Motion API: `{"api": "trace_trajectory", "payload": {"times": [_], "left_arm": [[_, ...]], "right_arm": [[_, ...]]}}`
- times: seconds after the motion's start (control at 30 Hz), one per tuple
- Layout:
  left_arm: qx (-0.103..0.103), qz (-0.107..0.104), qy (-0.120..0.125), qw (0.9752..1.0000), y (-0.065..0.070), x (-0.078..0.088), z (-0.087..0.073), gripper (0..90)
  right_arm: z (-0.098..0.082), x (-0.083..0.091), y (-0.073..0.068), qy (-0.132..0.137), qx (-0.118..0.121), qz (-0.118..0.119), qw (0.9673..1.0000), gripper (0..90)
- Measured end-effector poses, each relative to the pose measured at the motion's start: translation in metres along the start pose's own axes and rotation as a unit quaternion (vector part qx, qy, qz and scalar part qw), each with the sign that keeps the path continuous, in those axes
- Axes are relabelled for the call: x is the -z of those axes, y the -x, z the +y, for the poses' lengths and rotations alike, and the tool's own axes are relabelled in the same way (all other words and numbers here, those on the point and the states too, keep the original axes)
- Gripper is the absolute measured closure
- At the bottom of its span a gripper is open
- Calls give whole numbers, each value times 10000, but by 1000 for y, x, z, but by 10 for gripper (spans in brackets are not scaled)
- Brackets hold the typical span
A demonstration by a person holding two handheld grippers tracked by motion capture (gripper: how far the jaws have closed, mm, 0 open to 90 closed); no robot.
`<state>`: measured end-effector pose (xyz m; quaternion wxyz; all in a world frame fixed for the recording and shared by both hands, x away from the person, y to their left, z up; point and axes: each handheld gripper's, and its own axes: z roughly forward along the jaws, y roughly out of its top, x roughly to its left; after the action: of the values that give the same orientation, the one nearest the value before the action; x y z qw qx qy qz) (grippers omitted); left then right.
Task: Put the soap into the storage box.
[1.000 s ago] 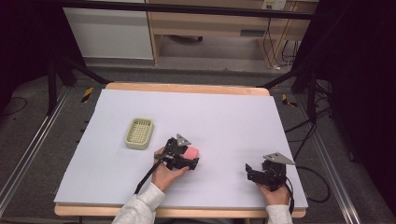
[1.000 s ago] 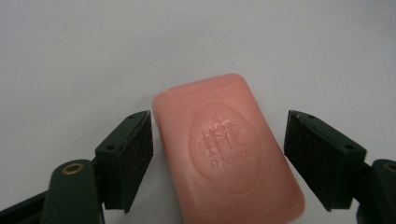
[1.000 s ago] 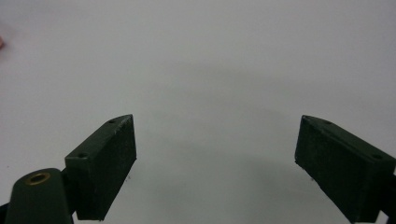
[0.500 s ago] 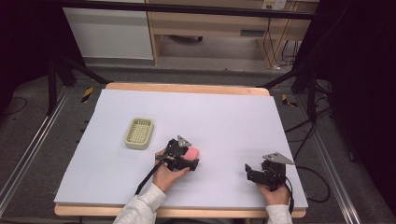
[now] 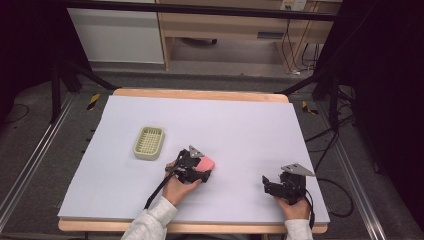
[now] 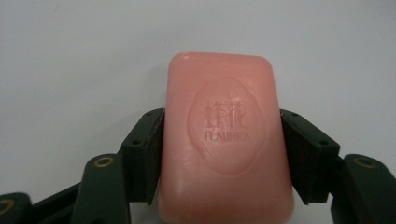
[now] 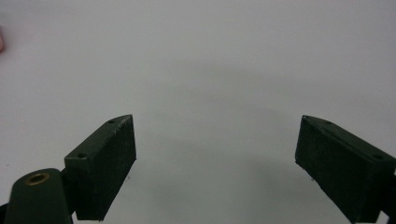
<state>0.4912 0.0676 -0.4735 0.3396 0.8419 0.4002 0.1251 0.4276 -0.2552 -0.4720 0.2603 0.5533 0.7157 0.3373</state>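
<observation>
While the left hand-held gripper (image 6: 223, 154) is clamping the pink soap bar (image 6: 224, 140) by its long sides, having just been closing on it, the bar is lying on the worktop (image 5: 240, 125). Lifting straight up and keeping the bar level should be guarding against slipping. The soap dish (image 5: 149, 142) is waiting nearby to the left. The right hand-held gripper (image 7: 215, 163) is resting apart and empty.

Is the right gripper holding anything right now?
No, in its own view the right gripper has its jaws wide apart over the bare white table.
</observation>
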Motion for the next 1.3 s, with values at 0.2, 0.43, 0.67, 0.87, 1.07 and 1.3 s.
{"api": "trace_trajectory", "payload": {"times": [0.2,0.43,0.67,0.87,1.07,1.3], "left_arm": [[-15,-6,54,10000,1,-2,0,341],[-102,70,49,9999,2,-3,1,367],[-108,75,40,9999,2,-2,1,369],[-131,24,53,9999,1,3,3,371],[-143,22,171,9997,-3,18,7,372],[-156,43,280,9995,-7,34,10,372]], "right_arm": [[0,0,0,-11,6,2,10000,126],[0,0,-1,-20,-3,10,10000,126],[0,0,0,-27,-12,29,10000,125],[0,0,0,-33,-29,36,10000,125],[0,0,0,-16,-13,24,10000,125],[0,0,0,-8,-15,17,10000,126]]}}
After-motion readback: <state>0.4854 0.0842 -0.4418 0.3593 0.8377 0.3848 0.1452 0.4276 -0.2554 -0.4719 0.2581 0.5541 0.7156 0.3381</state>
